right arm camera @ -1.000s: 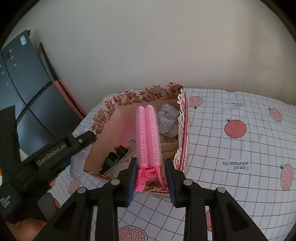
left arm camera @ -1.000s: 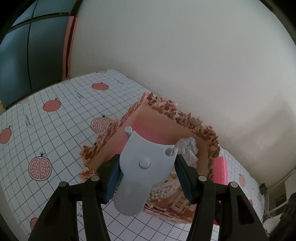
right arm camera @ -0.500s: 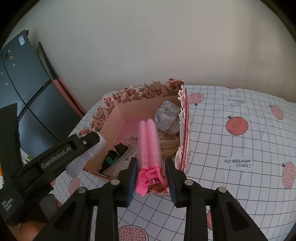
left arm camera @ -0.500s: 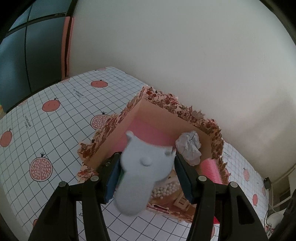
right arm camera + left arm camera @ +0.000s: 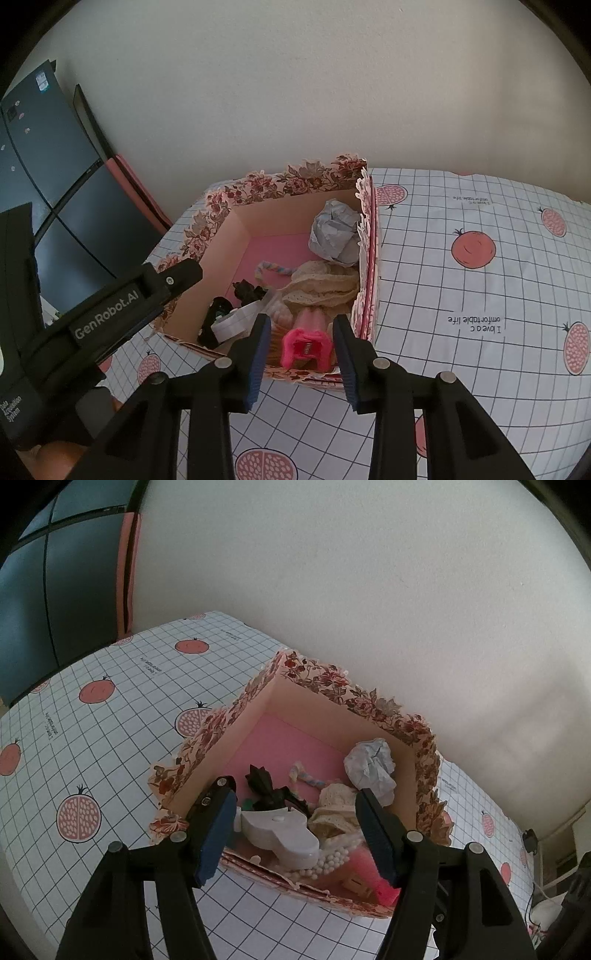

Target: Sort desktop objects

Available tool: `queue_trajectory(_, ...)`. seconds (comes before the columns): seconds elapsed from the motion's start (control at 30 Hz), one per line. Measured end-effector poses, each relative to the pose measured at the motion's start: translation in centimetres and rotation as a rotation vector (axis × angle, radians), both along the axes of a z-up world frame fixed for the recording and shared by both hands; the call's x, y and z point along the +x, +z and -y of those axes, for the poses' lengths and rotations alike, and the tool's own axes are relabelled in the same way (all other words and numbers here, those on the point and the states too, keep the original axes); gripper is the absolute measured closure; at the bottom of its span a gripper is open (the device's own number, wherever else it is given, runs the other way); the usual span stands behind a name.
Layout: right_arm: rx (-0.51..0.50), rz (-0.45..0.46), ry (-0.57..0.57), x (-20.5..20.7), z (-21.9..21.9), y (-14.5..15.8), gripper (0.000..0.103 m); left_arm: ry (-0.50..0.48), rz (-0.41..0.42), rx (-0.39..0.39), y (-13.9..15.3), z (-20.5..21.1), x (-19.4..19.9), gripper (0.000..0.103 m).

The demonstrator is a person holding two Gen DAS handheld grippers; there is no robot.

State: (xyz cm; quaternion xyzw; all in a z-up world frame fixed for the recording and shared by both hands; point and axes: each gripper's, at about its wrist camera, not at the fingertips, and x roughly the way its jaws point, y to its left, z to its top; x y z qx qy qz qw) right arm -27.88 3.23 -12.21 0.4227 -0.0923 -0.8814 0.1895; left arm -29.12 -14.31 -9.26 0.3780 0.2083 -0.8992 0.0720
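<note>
Both tools hang over the near wall of the floral box (image 5: 354, 698), and both have just let go: the jaws of the left tool (image 5: 301, 834) and of the right tool (image 5: 301, 350) are opening with nothing pressed between the pads. In the left wrist view, the pale grey holder (image 5: 280, 830) lies inside the box at lower centre of the frame, directly beyond the blue pads, its long axis running from centre toward lower right. In the right wrist view, the pink roller clip (image 5: 306, 341) sits in the box's near right corner, low centre of that frame, its long axis pointing away from the tool toward the far wall. Around them lie a crumpled paper ball (image 5: 334, 236) at upper right of the box, a cream lace cloth (image 5: 321, 284) and white beads (image 5: 334, 858). The checked counter (image 5: 461, 314) stretches to the right of the box, so the right tool is probably the nearer one for whatever is left on that side.
</note>
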Motion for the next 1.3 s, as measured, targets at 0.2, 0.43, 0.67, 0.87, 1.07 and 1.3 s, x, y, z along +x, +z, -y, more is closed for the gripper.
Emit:
queue_trajectory(0.2,-0.001,-0.008,-0.002,0.3,-0.1,0.4,0.064,-0.009,0.000,-0.009,0.4,-0.2,0.1,0.035)
queue_trajectory(0.43,-0.014,-0.006,-0.011,0.5,-0.9,1.0,0.064,-0.022,0.007,-0.026,1.2,-0.9,0.2,0.033)
queue_trajectory(0.67,-0.016,-0.027,-0.018,1.1,-1.8,2.2,0.052,-0.049,0.012,-0.058,2.3,-2.2,0.4,0.019)
queue_trajectory(0.87,-0.006,-0.015,-0.073,1.0,-3.9,2.5,0.034,-0.044,0.023,-0.059,2.8,-3.1,0.5,0.009)
queue_trajectory(1.07,0.003,0.009,-0.124,1.0,-6.4,2.6,0.022,-0.081,0.027,-0.087,3.3,-5.4,0.4,0.009)
queue_trajectory(1.3,0.012,0.032,-0.169,0.9,-9.7,3.0,0.009,-0.124,0.020,-0.127,4.0,-8.2,0.4,0.000)
